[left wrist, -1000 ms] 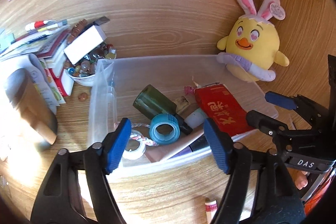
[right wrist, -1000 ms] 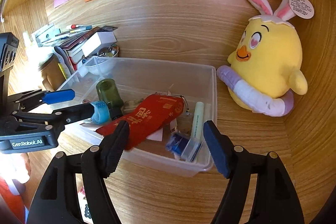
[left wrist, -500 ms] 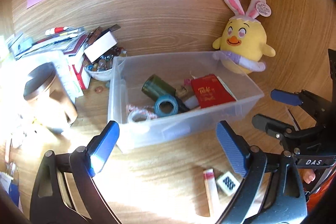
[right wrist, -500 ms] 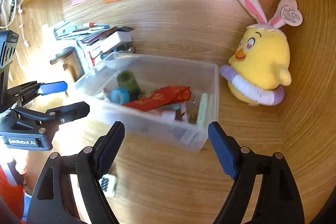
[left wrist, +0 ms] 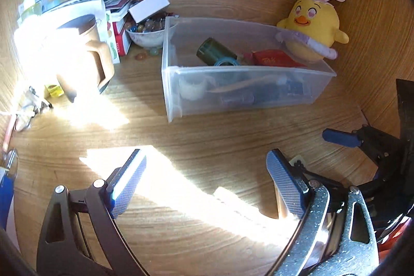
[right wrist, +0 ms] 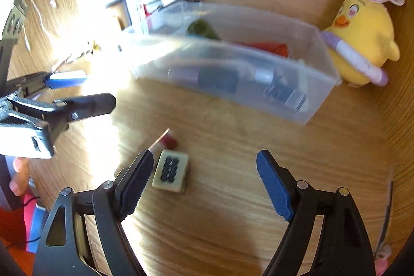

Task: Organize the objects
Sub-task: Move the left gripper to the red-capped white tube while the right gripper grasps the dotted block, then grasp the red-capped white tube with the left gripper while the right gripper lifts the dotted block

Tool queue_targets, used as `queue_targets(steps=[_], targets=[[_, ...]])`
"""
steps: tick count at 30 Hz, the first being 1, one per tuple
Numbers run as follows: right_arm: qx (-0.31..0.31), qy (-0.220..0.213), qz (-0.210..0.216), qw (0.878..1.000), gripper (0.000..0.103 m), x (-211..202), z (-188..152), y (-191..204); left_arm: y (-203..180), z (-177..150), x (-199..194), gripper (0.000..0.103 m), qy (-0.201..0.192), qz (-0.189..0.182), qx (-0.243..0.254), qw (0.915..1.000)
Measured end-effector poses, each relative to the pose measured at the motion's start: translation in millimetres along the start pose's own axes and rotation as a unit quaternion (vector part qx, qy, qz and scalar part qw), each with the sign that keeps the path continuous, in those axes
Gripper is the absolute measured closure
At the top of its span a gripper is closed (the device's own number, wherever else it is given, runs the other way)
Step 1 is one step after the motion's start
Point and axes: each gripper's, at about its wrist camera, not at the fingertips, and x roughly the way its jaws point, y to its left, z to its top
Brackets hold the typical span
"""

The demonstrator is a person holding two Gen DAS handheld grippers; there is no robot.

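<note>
Blue rubber pads stood wide apart on my right gripper, and nothing was between them that they pressed on. Compared with a second before, the jaws had opened further and the gripper had drawn back from the clear plastic bin and come lower over the wooden desk. A mahjong tile now lay flat on the desk just beside the inner face of the left pad, apart from it as far as I could tell. A small red-capped tube lay just beyond the tile, blurred.

My left gripper had made the same retreat. Its jaws also stood wide and held nothing; only sunlit desk was between them. One second earlier its pads had hung over the bin near the blue tape roll; now the bin sat well beyond the fingertips, with the green bottle and the red packet inside it. The yellow chick plush was against the far right corner of the bin.

I judged from this that the work in the bin was finished for the moment and that I was going for the loose items on the desk. The tile looked like the next thing to collect, and the right gripper needed to shift a little to the left to centre on it.
</note>
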Motion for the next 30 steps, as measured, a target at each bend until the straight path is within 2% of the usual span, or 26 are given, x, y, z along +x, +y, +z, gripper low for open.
queue_targets(steps=[4, 6, 8, 13, 16, 18, 19, 21, 23, 24, 27, 30], targets=[[-0.005, 0.007, 0.005, 1.0, 0.028, 5.4, -5.5, 6.5, -2.6, -8.5, 3.0, 0.008, 0.009, 0.001, 0.002, 1.0], [-0.008, 0.01, 0.007, 1.0, 0.041, 6.8, -6.5, 8.4, -6.0, -11.9, 5.5, 0.008, 0.015, -0.004, 0.004, 0.9999], [-0.009, 0.016, 0.015, 1.0, 0.059, 8.5, -8.3, 7.8, -10.7, -15.3, 8.1, 0.008, 0.019, -0.014, 0.006, 0.9997], [0.0, 0.012, 0.017, 1.0, 0.08, 6.0, -11.8, 1.7, -25.9, -17.2, 13.0, 0.008, 0.027, -0.034, 0.017, 0.9989], [0.013, 0.004, 0.011, 1.0, 0.081, 1.5, -12.3, -6.6, -36.6, -16.9, 17.7, 0.012, 0.034, -0.042, 0.03, 0.9981], [0.024, 0.0, 0.007, 1.0, 0.081, -1.7, -13.9, -15.5, -44.3, -17.8, 22.7, 0.029, 0.043, -0.045, 0.04, 0.9972], [0.028, -0.001, 0.006, 1.0, 0.081, -3.0, -14.1, -18.3, -48.1, -18.1, 25.7, 0.032, 0.049, -0.046, 0.045, 0.9967], [0.039, -0.004, 0.003, 0.999, 0.081, -6.5, -16.0, -26.4, -54.4, -19.9, 31.0, 0.047, 0.055, -0.046, 0.052, 0.9961], [0.047, -0.007, -0.001, 0.999, 0.081, -9.1, -16.5, -31.8, -59.5, -20.5, 32.5, 0.057, 0.053, -0.037, 0.062, 0.996], [0.051, -0.009, -0.003, 0.999, 0.081, -10.9, -16.7, -34.5, -61.5, -20.5, 32.1, 0.07, 0.051, -0.038, 0.066, 0.9958], [0.058, -0.016, -0.007, 0.998, 0.08, -15.8, -15.9, -39.2, -64.0, -20.4, 32.9, 0.084, 0.05, -0.043, 0.067, 0.9955], [0.062, -0.023, -0.008, 0.998, 0.08, -18.3, -12.6, -41.1, -65.0, -19.1, 32.2, 0.088, 0.046, -0.039, 0.07, 0.9957]])
